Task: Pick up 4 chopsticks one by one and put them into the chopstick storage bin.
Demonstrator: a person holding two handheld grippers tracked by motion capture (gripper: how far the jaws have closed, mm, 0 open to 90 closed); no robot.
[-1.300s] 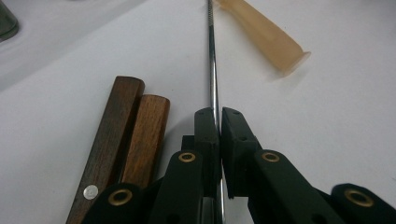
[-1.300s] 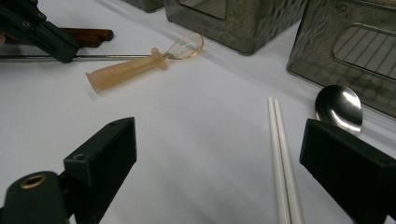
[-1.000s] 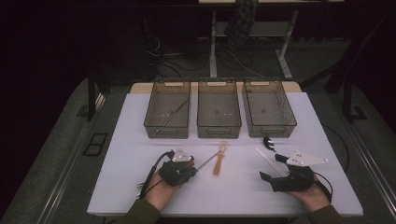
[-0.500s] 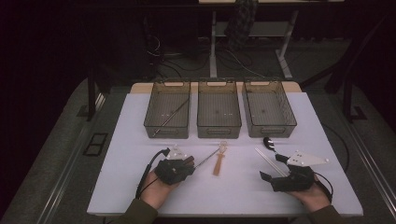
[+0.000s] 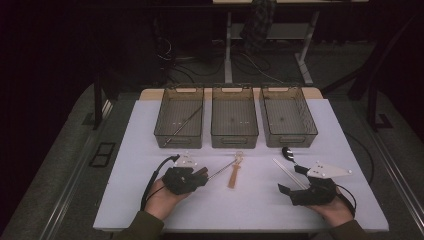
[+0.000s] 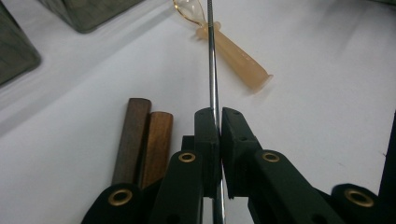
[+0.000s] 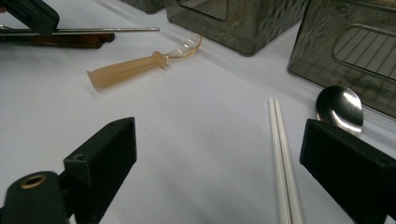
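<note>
My left gripper [image 6: 219,119] is shut on a thin metal chopstick [image 6: 212,70], which runs forward out of its jaws. In the high view this gripper [image 5: 202,173] lies left of centre, the metal chopstick [image 5: 222,170] pointing right toward an amber plastic spoon [image 5: 234,173]. Two brown wooden chopsticks [image 6: 142,140] lie on the table just left of the jaws. My right gripper [image 7: 217,135] stands open and empty, low over the white table [image 5: 150,135]. A pair of white chopsticks [image 7: 282,158] and a shiny metal spoon [image 7: 339,108] lie ahead of it.
Three grey see-through bins stand in a row at the back: left bin [image 5: 159,131], middle bin [image 5: 216,137], right bin [image 5: 311,131]. A second metal chopstick [image 5: 182,125] lies in the left bin. The table's front edge runs just behind both hands.
My left hand has edged slightly to the left with the metal chopstick still in its jaws. The right gripper has kept still.
</note>
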